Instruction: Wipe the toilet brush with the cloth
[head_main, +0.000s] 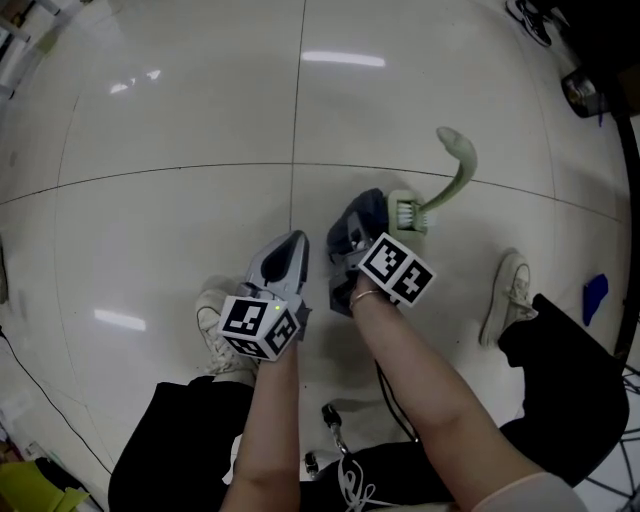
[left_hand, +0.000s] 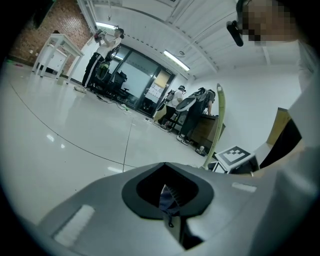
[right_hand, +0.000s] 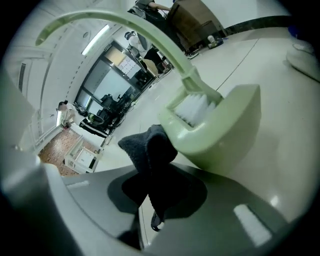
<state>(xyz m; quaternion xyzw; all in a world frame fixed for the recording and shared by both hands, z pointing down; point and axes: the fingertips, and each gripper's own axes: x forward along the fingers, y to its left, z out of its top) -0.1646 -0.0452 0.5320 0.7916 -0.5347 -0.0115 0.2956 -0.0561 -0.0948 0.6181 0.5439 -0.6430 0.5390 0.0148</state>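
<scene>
Presently my right tongs (right_hand: 154, 215) are clamped on the dark cloth (right_hand: 149, 150), its soft bunched fold up against the head of the pale green toilet brush (right_hand: 220, 127), which rests on the glossy floor (head_main: 180, 120). My left tongs (left_hand: 167, 202) are closed and empty. I judge the brush light, stiff plastic, likely to skid when wiped, and best steadied by its curved handle.

**Brush and cloth meet, right of centre**

The toilet brush (head_main: 441, 190) is pale green. Its curved handle sweeps toward the upper right, and white bristles show in a boxy head low at its left end. The cloth (head_main: 362, 216), dark and bunched into a wad, sits right up against that head's left side.
</scene>
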